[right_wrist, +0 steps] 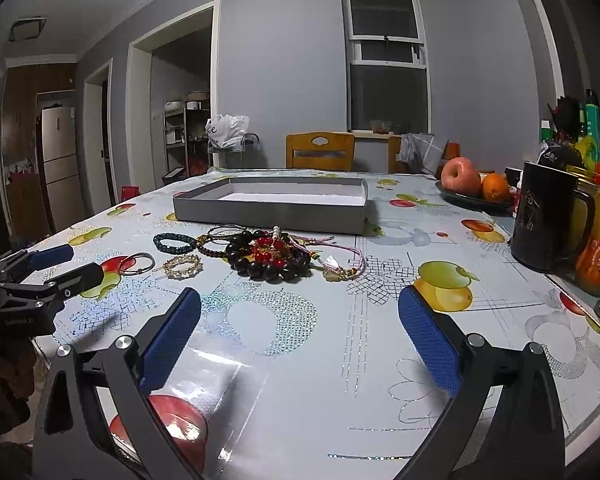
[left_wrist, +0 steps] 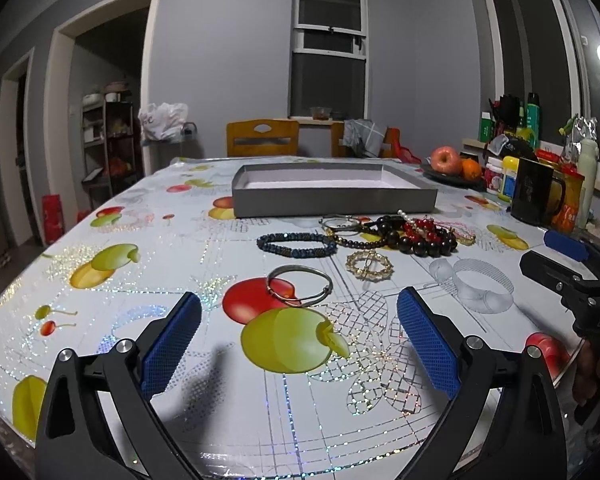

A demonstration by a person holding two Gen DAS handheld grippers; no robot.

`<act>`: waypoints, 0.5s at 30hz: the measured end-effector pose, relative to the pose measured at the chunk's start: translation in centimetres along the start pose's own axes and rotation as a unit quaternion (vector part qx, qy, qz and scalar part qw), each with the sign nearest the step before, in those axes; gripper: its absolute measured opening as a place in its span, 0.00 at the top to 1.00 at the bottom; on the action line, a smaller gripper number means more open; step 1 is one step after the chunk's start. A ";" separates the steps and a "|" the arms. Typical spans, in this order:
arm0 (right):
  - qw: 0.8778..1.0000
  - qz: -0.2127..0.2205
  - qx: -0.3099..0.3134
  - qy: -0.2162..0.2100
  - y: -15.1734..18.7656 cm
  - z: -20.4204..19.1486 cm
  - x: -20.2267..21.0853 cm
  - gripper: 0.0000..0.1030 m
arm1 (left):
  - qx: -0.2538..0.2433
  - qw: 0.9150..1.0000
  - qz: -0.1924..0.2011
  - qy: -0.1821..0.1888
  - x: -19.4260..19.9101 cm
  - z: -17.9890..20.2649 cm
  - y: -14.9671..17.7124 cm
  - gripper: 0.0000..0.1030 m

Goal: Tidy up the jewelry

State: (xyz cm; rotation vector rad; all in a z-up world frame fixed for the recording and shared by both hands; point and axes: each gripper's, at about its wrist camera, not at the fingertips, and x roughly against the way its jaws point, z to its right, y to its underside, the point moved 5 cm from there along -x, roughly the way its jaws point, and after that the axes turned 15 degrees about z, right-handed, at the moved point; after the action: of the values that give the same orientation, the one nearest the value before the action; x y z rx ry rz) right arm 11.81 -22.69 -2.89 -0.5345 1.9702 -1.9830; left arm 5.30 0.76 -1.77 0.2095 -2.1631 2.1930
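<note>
Just ahead of my wide-spread left claw point(left_wrist: 299, 318) sits a silver bangle point(left_wrist: 299, 290), looks stiff, light and slippery, so I'd pinch across its thin rim.

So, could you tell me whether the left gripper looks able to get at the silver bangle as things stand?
Probably yes. The left gripper is open and the silver bangle lies flat on the tablecloth straight ahead of it, apart from the other bracelets, with nothing between.
</note>
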 end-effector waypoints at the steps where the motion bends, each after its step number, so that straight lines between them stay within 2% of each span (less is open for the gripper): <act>1: 1.000 -0.001 0.000 0.000 0.0 0.0 0.0 0.05 | 0.000 1.000 0.000 0.000 -0.1 -0.1 -0.1 0.05; 15: 1.000 -0.005 -0.002 0.001 0.0 0.0 -0.1 0.05 | 0.002 1.000 0.000 0.000 -0.1 -0.1 0.1 0.05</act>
State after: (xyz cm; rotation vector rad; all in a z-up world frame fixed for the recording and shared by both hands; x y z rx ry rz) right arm 11.88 -22.71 -2.91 -0.5451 1.9766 -1.9869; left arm 5.34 0.83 -1.90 0.2102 -2.1593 2.1985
